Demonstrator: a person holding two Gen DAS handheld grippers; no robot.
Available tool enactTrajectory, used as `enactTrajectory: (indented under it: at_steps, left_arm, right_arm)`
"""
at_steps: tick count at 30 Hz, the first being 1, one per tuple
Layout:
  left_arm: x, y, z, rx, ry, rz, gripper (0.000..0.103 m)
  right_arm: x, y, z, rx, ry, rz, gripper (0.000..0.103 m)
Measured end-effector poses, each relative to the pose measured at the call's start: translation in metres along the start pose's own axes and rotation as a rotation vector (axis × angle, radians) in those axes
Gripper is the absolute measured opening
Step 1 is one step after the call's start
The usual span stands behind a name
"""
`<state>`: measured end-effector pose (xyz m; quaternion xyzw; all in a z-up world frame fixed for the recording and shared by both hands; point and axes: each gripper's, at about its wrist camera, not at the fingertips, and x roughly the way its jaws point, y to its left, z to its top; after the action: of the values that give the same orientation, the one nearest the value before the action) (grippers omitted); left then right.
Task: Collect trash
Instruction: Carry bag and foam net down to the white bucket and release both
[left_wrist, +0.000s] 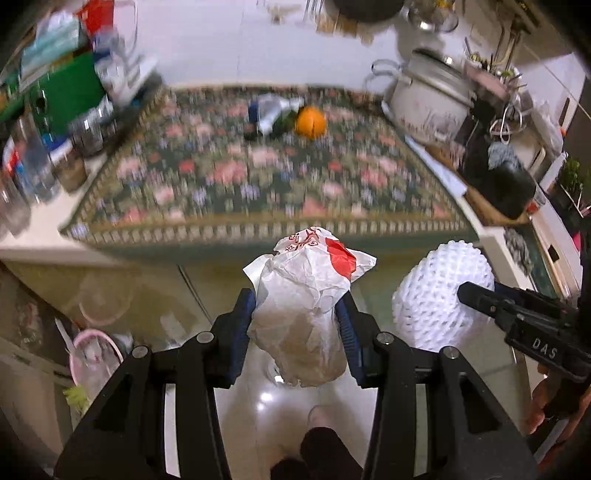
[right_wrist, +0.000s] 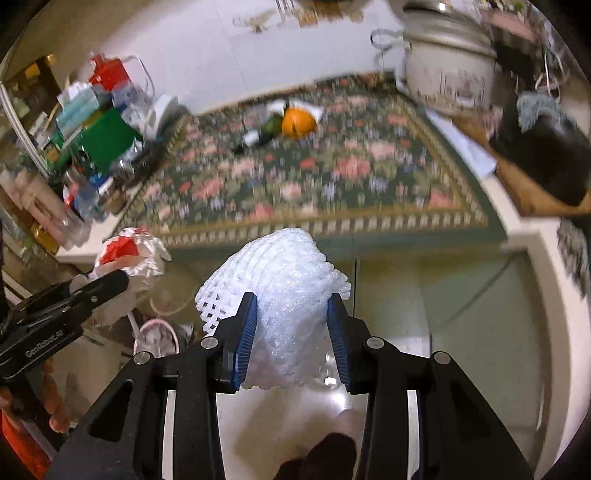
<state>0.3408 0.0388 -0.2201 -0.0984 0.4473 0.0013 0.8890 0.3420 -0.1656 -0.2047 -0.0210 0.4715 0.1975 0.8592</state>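
Floral cloth (left_wrist: 266, 177) covers the counter (left_wrist: 33, 236), with a rice cooker (left_wrist: 430, 99) at its far right corner and cluttered boxes (left_wrist: 62, 74) at the left. An orange (left_wrist: 311, 122) lies near the cloth's far edge, just beside some blurred litter (left_wrist: 271, 110). Left gripper (left_wrist: 297, 325) jaws pinch a crumpled paper bag (left_wrist: 306, 295), held off the counter's near edge above the floor. Right gripper (right_wrist: 291, 332) jaws pinch a white foam net (right_wrist: 280, 288), beside the bag.
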Motion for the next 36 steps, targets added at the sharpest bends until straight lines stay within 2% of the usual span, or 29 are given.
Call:
enactTrajectory:
  at_steps: [4,8,13,19,23,27,31,36]
  left_arm:
    - [0.033,0.005,-0.025,0.004,0.055,0.004,0.044]
    - [0.081,0.013,-0.055,-0.016,0.114,0.002,0.044]
    - [0.157,0.027,-0.099,-0.069,0.156,0.022,0.044]
    - [0.264,0.058,-0.166,-0.153,0.201,0.048,0.044]
    - [0.333,0.078,-0.209,-0.166,0.223,0.070,0.044]
    - [0.385,0.095,-0.244,-0.176,0.239,0.087,0.044]
    - [0.422,0.104,-0.266,-0.190,0.261,0.074,0.044]
    - [0.464,0.107,-0.280,-0.199,0.306,0.016,0.045]
  right_arm:
    - [0.032,-0.003,-0.023,-0.013,0.069,-0.031,0.036]
    - [0.081,-0.013,-0.045,-0.008,0.139,-0.029,0.037]
    - [0.170,-0.038,-0.079,-0.011,0.217,-0.024,0.037]
    - [0.286,-0.068,-0.129,-0.040,0.284,-0.020,0.040]
    - [0.369,-0.086,-0.168,-0.052,0.330,0.017,0.042]
    - [0.426,-0.095,-0.199,-0.070,0.361,0.039,0.046]
    - [0.463,-0.100,-0.222,-0.099,0.410,0.035,0.048]
    - [0.472,-0.102,-0.231,-0.159,0.397,0.025,0.049]
